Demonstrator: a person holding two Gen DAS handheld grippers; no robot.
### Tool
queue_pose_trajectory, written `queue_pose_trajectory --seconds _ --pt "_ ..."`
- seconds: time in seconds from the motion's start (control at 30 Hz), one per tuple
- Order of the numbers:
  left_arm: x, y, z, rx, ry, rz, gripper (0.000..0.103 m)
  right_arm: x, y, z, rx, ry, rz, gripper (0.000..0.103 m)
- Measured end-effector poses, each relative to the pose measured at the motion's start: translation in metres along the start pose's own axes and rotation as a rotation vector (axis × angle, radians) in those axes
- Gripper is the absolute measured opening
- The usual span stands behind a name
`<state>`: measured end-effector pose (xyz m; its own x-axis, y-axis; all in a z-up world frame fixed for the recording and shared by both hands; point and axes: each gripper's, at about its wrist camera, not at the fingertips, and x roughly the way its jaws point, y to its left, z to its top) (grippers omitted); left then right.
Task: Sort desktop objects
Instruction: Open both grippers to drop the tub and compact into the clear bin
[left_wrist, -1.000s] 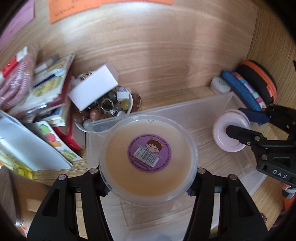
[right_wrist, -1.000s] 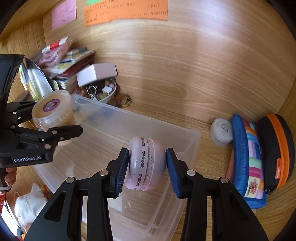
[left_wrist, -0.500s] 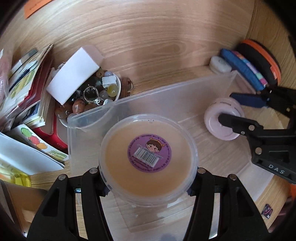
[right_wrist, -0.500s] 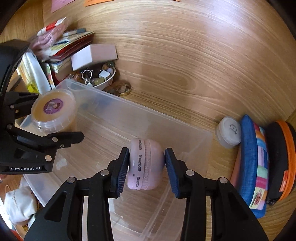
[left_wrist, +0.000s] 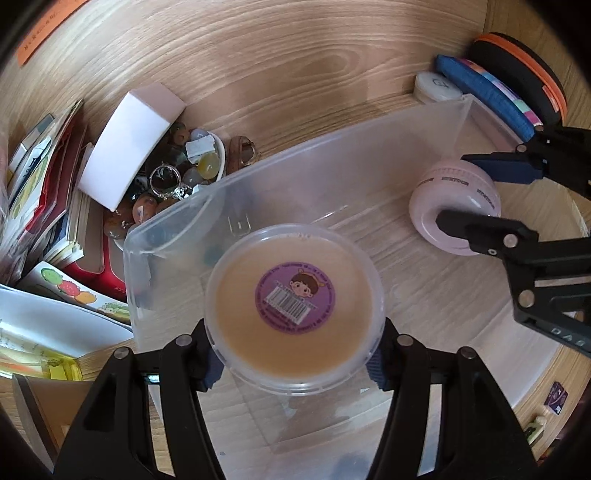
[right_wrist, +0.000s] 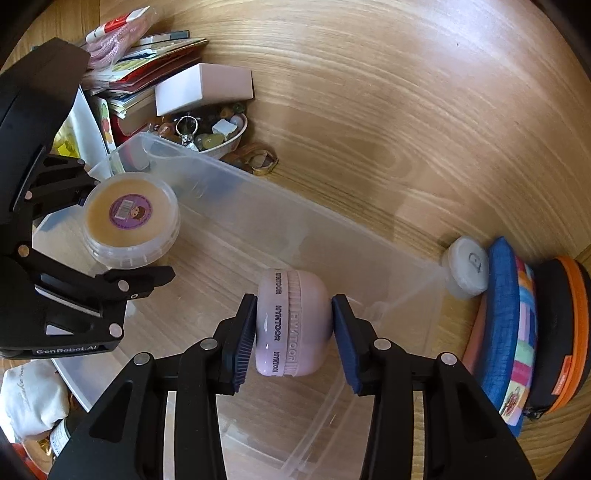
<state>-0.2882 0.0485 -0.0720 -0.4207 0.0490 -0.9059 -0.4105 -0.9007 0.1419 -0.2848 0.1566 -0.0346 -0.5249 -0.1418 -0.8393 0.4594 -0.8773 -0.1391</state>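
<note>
Left tool (left_wrist: 293, 363) loosening around tan purple-stickered tub (left_wrist: 293, 319); right tool (right_wrist: 294, 341) loosening around pink jar (right_wrist: 291, 323).

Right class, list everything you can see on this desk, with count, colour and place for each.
Desk: one, light wood, under everything.
Bin: one, clear plastic, middle of the desk.
Tub: one, beige with a purple sticker, held over the bin's left end.
Jar: one, pale pink, held over the bin's right part.
Bowl: one, white, holding beads and rings, behind the bin's left corner.
Box: one, white, leaning over the bowl.
Booklets: a stack, mixed colours, far left.
Round case: one, white, by the bin's right corner.
Pouches: two, blue patterned and black with orange, far right.
Left tongs: black, gripping the tub.
Right tongs: black, blue pads, gripping the jar.
</note>
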Motion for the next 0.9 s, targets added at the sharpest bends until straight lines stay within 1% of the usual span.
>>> queue_pose_trajectory --seconds 0.1,0.2,0.27,0.33,0.4,0.57,0.67,0.8,0.9 --pt "0.001 -0.003 0.000 -0.002 0.001 0.016 0.061 -0.003 0.001 -0.004 -0.008 -0.004 0.006 0.039" --pt "0.002 -0.005 -0.001 -0.004 0.010 0.008 0.062 -0.008 0.005 -0.005 -0.026 -0.005 -0.009 0.045" --pt "0.002 -0.005 -0.002 -0.008 0.017 -0.006 0.064 -0.011 0.007 -0.007 -0.032 -0.017 -0.026 0.057" --pt "0.001 -0.004 -0.003 -0.015 0.019 -0.008 0.066 -0.018 0.008 -0.009 -0.036 -0.036 -0.032 0.062" --pt "-0.001 -0.005 -0.005 -0.014 0.015 0.000 0.069 -0.025 0.008 -0.009 -0.033 -0.052 -0.037 0.063" --pt "-0.016 -0.008 -0.007 -0.009 -0.027 0.011 0.077 -0.039 0.004 -0.009 -0.024 -0.084 -0.044 0.070" --pt "-0.029 -0.008 -0.009 0.002 -0.051 0.031 0.082 -0.046 0.005 -0.010 -0.016 -0.092 -0.036 0.070" --pt "-0.039 -0.011 -0.014 0.002 -0.067 0.038 0.083 -0.056 0.007 -0.013 -0.017 -0.106 -0.046 0.070" --pt "-0.048 -0.005 -0.021 0.003 -0.079 0.046 0.083 -0.067 0.008 -0.018 -0.010 -0.122 -0.050 0.070"
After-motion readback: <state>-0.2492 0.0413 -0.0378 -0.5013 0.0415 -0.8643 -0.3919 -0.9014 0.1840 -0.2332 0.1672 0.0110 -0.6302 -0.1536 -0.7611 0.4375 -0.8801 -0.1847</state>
